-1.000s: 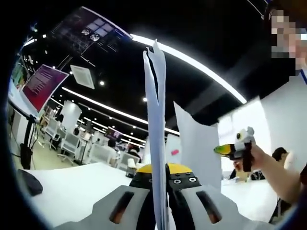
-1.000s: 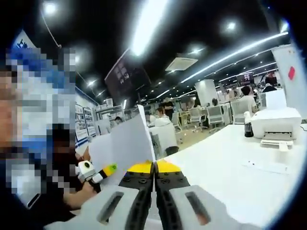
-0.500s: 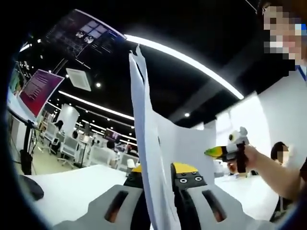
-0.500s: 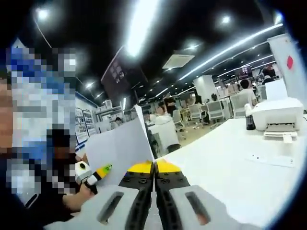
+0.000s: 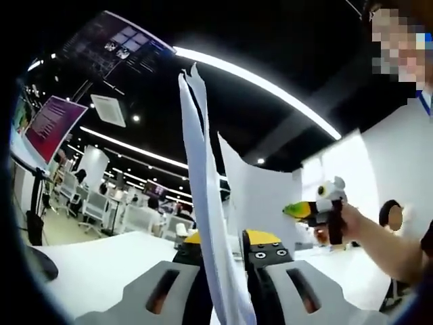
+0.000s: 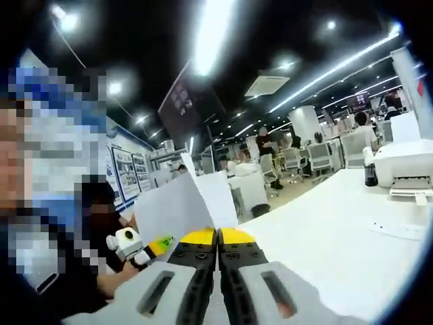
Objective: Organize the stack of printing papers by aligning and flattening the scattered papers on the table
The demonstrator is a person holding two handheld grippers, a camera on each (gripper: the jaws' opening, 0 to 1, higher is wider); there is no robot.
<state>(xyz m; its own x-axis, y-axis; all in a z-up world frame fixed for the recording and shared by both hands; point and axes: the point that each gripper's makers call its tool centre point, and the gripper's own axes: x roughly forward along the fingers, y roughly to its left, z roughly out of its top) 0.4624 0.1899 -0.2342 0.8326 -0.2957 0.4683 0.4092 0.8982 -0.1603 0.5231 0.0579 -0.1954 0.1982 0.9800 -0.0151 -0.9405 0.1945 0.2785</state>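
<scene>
Both grippers pinch the papers upright: left gripper, right gripper. Tap the bottom edge square on the desk, gently.

Plain white papers are seen, no print on them. Grey jaws with black and yellow tips are worn by the left gripper and right gripper. At 3 o'clock, a white printer on the white table.

white printer, ceiling light strip, office chairs
</scene>
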